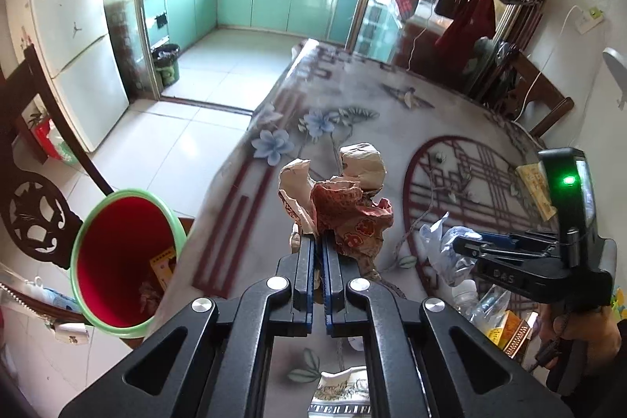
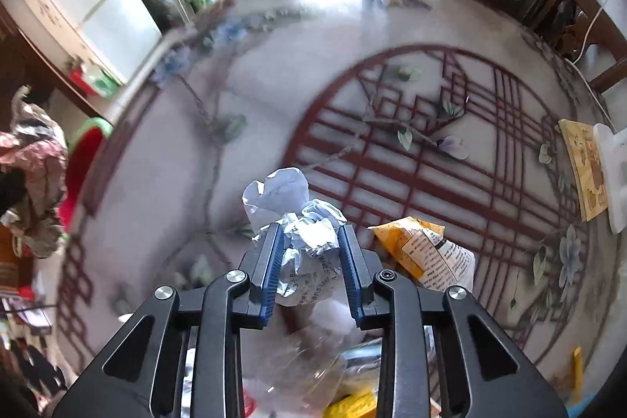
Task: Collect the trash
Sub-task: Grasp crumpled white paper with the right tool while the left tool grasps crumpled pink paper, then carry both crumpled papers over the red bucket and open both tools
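Observation:
My left gripper (image 1: 319,241) is shut on a crumpled red and tan paper wrapper (image 1: 345,206) and holds it above the table edge. A green bin with a red inside (image 1: 117,261) stands lower left of it, with some trash in it. My right gripper (image 2: 311,234) is shut on a crumpled white paper wad (image 2: 301,222) above the table. In the left wrist view the right gripper (image 1: 462,245) shows at the right with the white wad (image 1: 443,245). In the right wrist view the red wrapper (image 2: 35,159) and the bin (image 2: 86,151) show at the far left.
The table (image 2: 274,85) has a floral cover with a red lattice pattern. A yellow snack bag (image 2: 419,245), a clear plastic bottle (image 2: 305,359) and yellow packets (image 2: 352,404) lie near my right gripper. A yellow box (image 2: 586,167) lies at the right edge. A dark chair (image 1: 31,190) stands beside the bin.

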Tool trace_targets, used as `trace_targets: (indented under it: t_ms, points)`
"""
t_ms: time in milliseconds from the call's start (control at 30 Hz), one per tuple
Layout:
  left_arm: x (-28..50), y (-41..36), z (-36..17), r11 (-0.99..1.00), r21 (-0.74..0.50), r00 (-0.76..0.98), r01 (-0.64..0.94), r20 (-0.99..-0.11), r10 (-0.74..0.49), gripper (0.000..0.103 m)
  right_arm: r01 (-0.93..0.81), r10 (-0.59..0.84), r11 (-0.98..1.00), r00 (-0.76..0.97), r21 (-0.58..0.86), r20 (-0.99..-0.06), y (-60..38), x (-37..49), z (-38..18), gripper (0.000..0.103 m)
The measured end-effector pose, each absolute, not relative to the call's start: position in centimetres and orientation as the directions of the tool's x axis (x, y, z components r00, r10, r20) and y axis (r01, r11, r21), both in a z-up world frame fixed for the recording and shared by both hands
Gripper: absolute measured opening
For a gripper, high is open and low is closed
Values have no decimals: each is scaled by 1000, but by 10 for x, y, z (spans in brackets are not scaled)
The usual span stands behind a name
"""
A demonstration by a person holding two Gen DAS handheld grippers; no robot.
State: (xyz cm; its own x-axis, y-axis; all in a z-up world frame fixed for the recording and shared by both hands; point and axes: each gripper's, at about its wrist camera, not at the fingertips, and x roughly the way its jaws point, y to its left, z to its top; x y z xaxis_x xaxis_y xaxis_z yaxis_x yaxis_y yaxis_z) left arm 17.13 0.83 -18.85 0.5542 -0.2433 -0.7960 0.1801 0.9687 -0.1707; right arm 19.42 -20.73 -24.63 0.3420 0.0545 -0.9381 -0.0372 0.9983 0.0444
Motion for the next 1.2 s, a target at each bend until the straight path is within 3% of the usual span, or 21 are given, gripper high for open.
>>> trace_targets:
  t_ms: [533, 1200]
  points:
    - [138, 69, -170, 974, -164, 596, 154, -771, -224, 3, -78, 147, 989, 537, 125, -831, -142, 138, -152, 27]
    - [149, 215, -190, 991, -130, 592, -22, -801, -92, 3, -267, 269, 952, 486, 151, -831, 5, 161, -163, 27]
